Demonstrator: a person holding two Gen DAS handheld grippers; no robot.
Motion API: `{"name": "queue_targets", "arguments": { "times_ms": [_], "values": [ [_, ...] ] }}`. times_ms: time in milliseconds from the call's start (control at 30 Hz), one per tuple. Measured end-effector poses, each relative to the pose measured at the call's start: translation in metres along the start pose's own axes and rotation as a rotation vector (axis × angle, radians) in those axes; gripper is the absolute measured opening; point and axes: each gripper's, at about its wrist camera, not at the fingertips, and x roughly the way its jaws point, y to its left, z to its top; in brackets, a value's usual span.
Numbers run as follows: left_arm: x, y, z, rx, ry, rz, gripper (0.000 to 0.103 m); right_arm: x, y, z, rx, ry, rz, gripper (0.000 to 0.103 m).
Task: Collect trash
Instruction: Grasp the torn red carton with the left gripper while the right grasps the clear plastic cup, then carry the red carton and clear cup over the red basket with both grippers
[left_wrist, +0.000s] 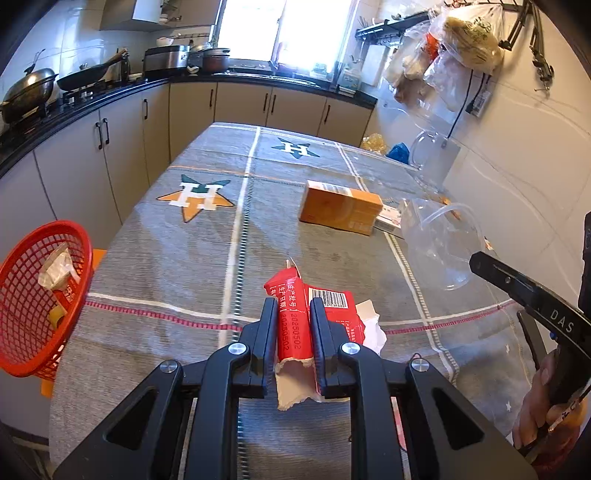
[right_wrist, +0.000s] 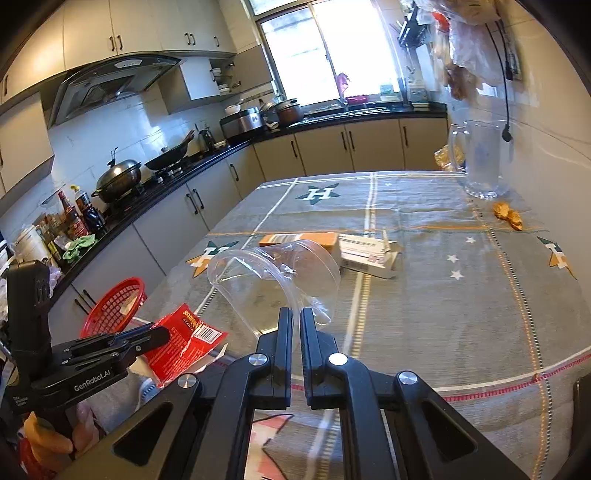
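Left wrist view showed the table (left_wrist: 147, 258), draped in a grey star-patterned cloth, stretching ahead of the left gripper (left_wrist: 293, 308), with the red basket (left_wrist: 22, 332) off to that gripper's left at the table's edge. The basket already held a few scraps, so by my judgement collection was partly done. Ahead and to the right of the left gripper lay an orange box (left_wrist: 340, 208), with a white carton (right_wrist: 369, 254) just beside it; both were not yet collected. The left gripper was pinching a torn red wrapper (left_wrist: 291, 325) between its fingers, lifted clear of the cloth. The right gripper (right_wrist: 295, 314) was pinching the thin rim of a clear plastic cup (right_wrist: 273, 280), which jutted forward from its tips. Small orange crumbs (right_wrist: 509, 216) sat far ahead to the right, near a glass jug (right_wrist: 480, 158). What the scraps in the basket were was hard to make out, and the person's hands were mostly cut off.
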Motion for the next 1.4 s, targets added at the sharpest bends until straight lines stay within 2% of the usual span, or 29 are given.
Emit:
{"name": "queue_targets", "arguments": {
  "times_ms": [633,1000,1400],
  "values": [
    [-0.029,0.061,0.005,-0.094,-0.072,0.043,0.017,0.030,0.076,0.013,-0.115,0.046,0.081,0.006],
    [-0.053,0.114,0.011,-0.166,-0.127,0.096,0.017,0.058,0.124,0.020,-0.164,0.086,0.146,0.006],
    [-0.080,0.184,0.010,-0.276,-0.181,0.186,0.017,0.085,0.177,0.030,-0.203,0.125,0.231,0.006]
  ]
}}
